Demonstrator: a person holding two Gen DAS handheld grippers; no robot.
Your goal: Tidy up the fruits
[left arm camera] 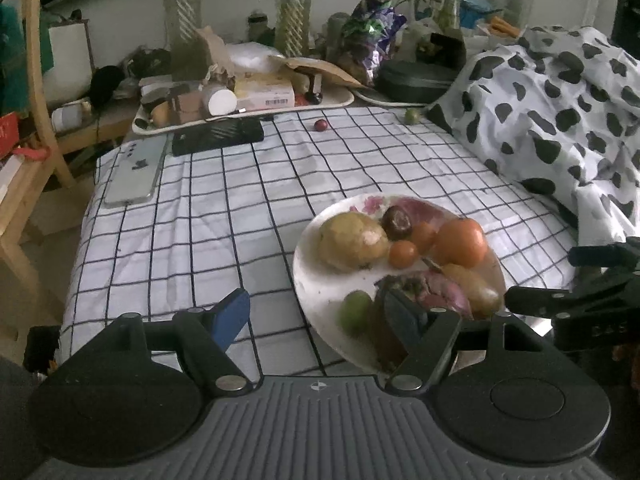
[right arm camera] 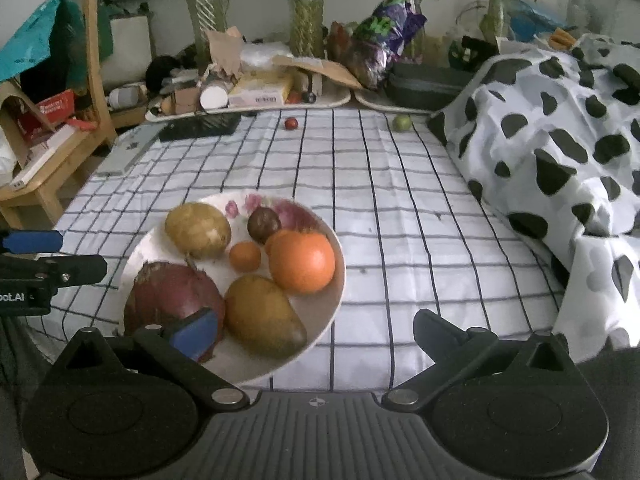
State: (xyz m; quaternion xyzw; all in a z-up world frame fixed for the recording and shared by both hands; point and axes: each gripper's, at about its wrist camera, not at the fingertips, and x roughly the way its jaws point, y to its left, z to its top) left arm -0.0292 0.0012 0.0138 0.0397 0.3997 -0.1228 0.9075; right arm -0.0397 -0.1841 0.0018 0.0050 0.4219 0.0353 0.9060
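Observation:
A white flowered plate [right arm camera: 320, 312] on the checked cloth holds a big orange [right arm camera: 302, 262], a small orange [right arm camera: 245, 256], a yellow-green round fruit [right arm camera: 198, 230], a dark round fruit [right arm camera: 264, 224], a red dragon fruit [right arm camera: 172, 300] and a mango [right arm camera: 264, 320]. The left wrist view also shows a green fruit [left arm camera: 354, 312] on the plate [left arm camera: 316, 280]. Far back on the cloth lie a small red fruit [left arm camera: 321, 125] and a green fruit [left arm camera: 412, 116]. My left gripper [left arm camera: 316, 316] is open at the plate's near left rim. My right gripper [right arm camera: 316, 334] is open at its near right rim, holding nothing.
A phone [left arm camera: 136, 172] and a black flat case [left arm camera: 218, 138] lie at the cloth's far left. A cluttered tray [left arm camera: 340, 102] and potted plants line the back. A cow-print blanket [left arm camera: 560, 120] covers the right side. A wooden chair [left arm camera: 24, 160] stands at the left.

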